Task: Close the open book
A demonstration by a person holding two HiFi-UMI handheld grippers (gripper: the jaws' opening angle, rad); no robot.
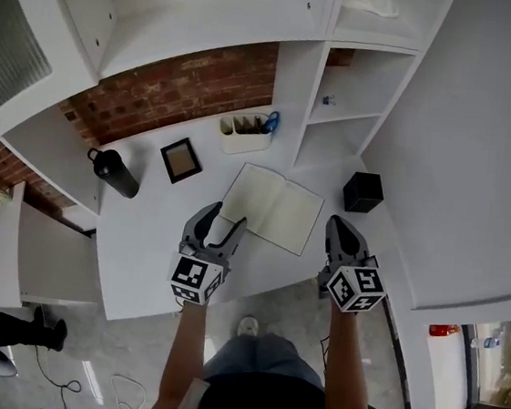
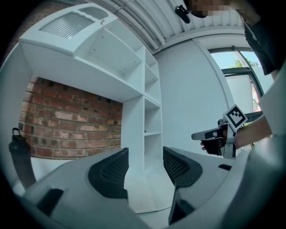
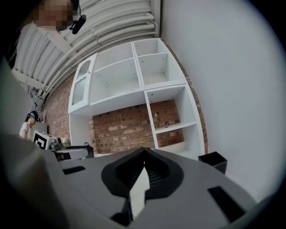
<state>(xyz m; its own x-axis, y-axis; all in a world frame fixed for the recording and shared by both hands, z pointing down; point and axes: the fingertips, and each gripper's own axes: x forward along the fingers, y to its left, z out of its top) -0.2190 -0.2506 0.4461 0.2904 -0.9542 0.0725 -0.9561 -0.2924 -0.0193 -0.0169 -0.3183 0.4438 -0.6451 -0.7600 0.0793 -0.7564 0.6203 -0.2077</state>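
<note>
The open book (image 1: 272,206) lies flat on the desk (image 1: 141,241). Left hand-held gripper (image 1: 224,219): jaws apart, empty, above the book's 7 o'clock corner. Right hand-held gripper (image 1: 337,225): jaws together, empty, beside the 4 o'clock edge, apart from the black box (image 1: 363,192).

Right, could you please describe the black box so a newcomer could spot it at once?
Start at the white desk under the brick wall. To the right of the open book sits the black box. It alone is a cube; the bottle is tall, the frame flat.
</note>
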